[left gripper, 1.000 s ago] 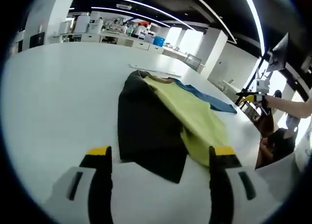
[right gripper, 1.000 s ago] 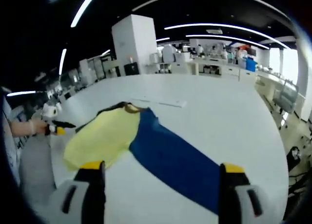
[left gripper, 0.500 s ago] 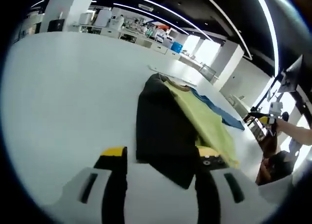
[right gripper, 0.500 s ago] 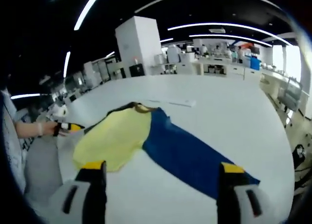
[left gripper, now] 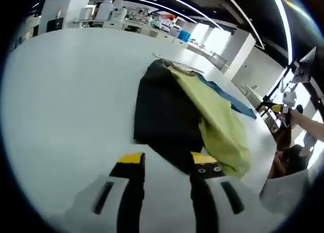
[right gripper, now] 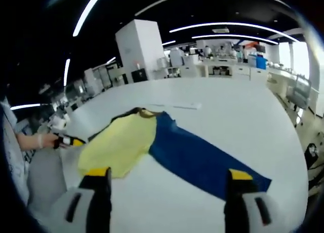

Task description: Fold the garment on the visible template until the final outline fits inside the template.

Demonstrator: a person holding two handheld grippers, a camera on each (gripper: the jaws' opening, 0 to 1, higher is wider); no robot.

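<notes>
A garment lies flat on the white table (left gripper: 66, 91), made of a black panel (left gripper: 162, 111), a yellow-green panel (left gripper: 217, 121) and a blue panel (left gripper: 235, 104). My left gripper (left gripper: 168, 159) sits at the near corner of the black panel. Its jaws are partly drawn in, a gap remains, and the black hem reaches between the yellow tips. In the right gripper view the yellow-green panel (right gripper: 119, 147) and blue panel (right gripper: 202, 159) lie ahead. My right gripper (right gripper: 167, 173) hovers wide open just short of them, holding nothing. The left gripper (right gripper: 68, 141) shows at the garment's left edge, held by a hand (right gripper: 43, 140).
A thin white strip (right gripper: 179, 106) lies on the table beyond the collar. The table edge (left gripper: 266, 142) runs close along the garment's yellow-green side, with a hand holding the right gripper (left gripper: 283, 107) past it. Counters and a white pillar (right gripper: 139, 48) stand far behind.
The left gripper's jaws have drawn steadily closer together and it has moved up to the black hem. The right gripper stays wide open, its view shifting only a little.
</notes>
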